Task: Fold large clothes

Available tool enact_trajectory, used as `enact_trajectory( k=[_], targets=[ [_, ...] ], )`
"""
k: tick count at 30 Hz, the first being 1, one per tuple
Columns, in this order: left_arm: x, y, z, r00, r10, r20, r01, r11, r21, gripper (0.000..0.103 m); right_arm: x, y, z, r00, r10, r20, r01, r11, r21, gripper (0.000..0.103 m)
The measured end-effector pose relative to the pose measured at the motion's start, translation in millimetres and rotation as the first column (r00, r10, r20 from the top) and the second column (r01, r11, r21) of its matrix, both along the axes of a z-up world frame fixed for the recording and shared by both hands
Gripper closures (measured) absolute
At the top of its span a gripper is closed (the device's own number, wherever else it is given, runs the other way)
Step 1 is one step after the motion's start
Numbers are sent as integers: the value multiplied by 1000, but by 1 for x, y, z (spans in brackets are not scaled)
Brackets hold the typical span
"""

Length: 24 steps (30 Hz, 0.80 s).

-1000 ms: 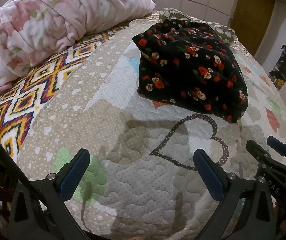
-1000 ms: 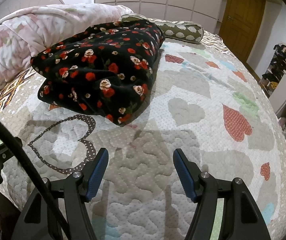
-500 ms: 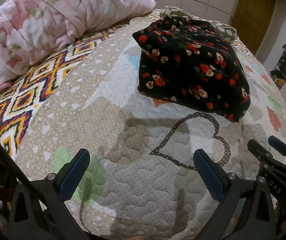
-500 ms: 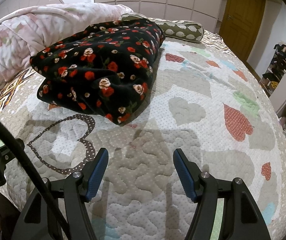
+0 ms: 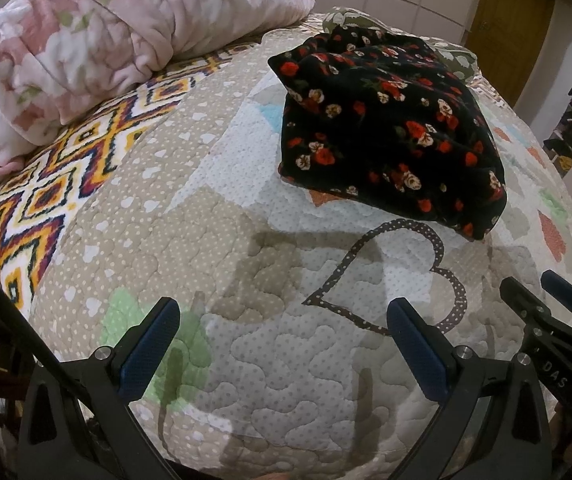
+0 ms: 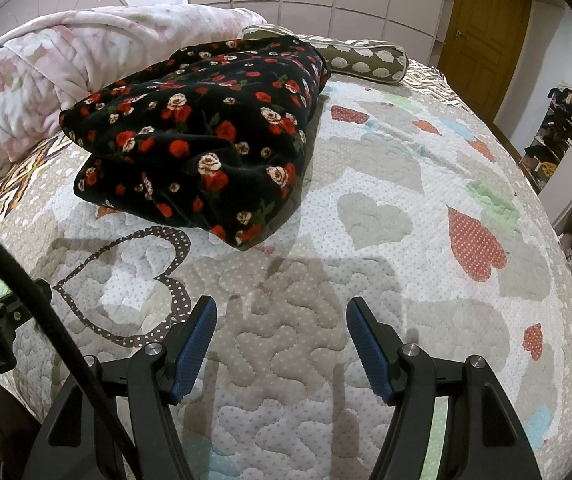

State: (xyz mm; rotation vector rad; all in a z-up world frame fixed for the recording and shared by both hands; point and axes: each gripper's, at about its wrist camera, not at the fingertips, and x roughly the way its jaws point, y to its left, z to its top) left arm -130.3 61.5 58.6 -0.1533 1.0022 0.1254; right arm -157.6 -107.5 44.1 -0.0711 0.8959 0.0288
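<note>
A black garment with red and cream roses [image 5: 389, 128] lies folded in a thick bundle on the quilted bedspread [image 5: 286, 360]. It also shows in the right wrist view [image 6: 206, 136]. My left gripper [image 5: 284, 344] is open and empty, over the near edge of the bed, well short of the garment. My right gripper [image 6: 282, 344] is open and empty, also near the bed's front edge, with the garment ahead and to its left. The right gripper's tips [image 5: 541, 296] show at the right of the left wrist view.
A pink floral blanket [image 5: 106, 40] is heaped at the far left. An olive bolster pillow [image 6: 365, 60] lies behind the garment. A wooden door [image 6: 481, 36] and cluttered shelves [image 6: 569, 132] stand to the right of the bed.
Both grippers stay open and nearly still. The garment has shifted very slightly in view; nothing was grasped or released.
</note>
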Motion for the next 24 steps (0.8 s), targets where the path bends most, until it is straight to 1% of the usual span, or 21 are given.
enact_trajectory(
  k=[9, 24],
  targets=[
    [-2, -3, 6, 1000, -8, 23, 8, 1000, 13, 0, 0, 0, 0, 1000, 1, 1, -1, 1000, -1, 30],
    [0, -4, 5, 1000, -10, 17, 10, 1000, 8, 0, 1, 1, -1, 1000, -3, 5, 3, 1000, -7, 30]
  ],
)
